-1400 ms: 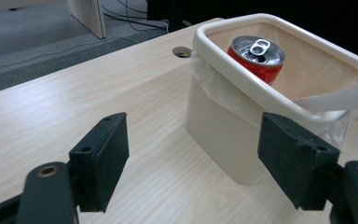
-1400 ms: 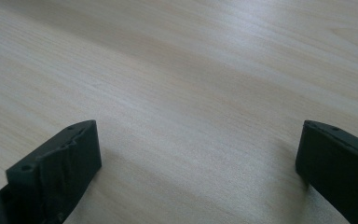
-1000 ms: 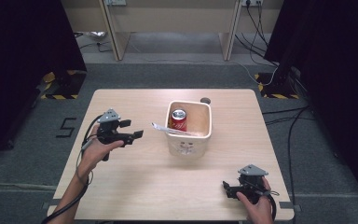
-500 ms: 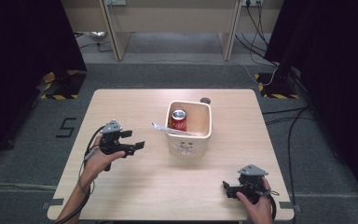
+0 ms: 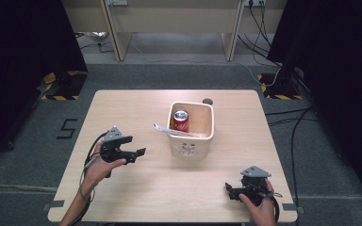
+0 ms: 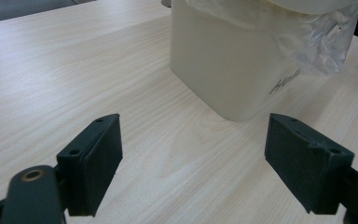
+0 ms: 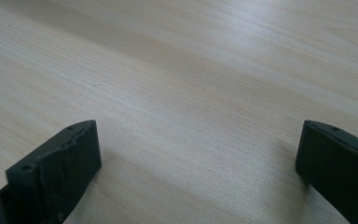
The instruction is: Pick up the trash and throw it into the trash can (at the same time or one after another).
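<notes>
Pale wooden table (image 5: 136,197) on grey carpet, dark curtains to either side, desk legs and cables at the far end.

Item 1: cream square bin (image 5: 191,143), standing upright at the table's centre, slightly to the far side. Lined with a clear plastic bag (image 6: 317,42) whose edge spills over the rim. Dark lettering on the near wall.

Item 2: red drink can (image 5: 181,121), upright inside the bin, against its left wall.

Item 3: white strip (image 5: 162,128), sticking out leftward over the bin's left rim; what it is cannot be told.

Item 4: left gripper (image 5: 136,153), in the person's hand left of the bin, well apart from it, pointing toward it. Jaws wide, just been opening, nothing between them but bare tabletop.

Item 5: right gripper (image 5: 227,189), at the near right corner, low over the table. Jaws wide apart, empty.
</notes>
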`<state>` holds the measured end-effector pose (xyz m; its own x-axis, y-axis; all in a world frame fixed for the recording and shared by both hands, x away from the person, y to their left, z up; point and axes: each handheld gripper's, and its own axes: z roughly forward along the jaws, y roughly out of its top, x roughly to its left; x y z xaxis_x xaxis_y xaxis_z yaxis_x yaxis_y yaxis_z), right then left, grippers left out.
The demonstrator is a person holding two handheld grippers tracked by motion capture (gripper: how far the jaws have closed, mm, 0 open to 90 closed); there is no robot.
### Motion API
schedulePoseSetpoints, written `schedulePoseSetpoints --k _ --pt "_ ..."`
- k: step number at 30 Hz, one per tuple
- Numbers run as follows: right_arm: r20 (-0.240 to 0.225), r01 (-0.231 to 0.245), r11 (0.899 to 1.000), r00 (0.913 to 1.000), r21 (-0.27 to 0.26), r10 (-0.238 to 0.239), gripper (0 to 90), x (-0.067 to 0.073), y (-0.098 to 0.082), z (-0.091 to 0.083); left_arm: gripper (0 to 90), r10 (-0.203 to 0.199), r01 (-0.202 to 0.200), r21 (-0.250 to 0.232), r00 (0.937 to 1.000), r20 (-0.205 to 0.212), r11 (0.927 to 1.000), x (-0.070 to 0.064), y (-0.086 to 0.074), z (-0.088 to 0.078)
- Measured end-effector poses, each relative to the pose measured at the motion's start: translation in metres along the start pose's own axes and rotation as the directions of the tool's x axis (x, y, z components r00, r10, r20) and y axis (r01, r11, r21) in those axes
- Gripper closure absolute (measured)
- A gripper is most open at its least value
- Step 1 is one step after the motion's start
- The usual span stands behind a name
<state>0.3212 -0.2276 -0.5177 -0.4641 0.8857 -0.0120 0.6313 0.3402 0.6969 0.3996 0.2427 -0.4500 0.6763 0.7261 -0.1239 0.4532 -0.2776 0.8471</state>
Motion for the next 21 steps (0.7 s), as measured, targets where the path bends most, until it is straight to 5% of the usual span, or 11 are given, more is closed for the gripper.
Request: schedulePoseSetpoints --k 21 --pt "0.001 0.001 1.000 1.0000 -0.001 -0.001 0.5 0.000 0.000 0.000 19.1 0.025 -0.025 0.104 0.9997 0.003 0.9942 -0.016 -0.033 0.018"
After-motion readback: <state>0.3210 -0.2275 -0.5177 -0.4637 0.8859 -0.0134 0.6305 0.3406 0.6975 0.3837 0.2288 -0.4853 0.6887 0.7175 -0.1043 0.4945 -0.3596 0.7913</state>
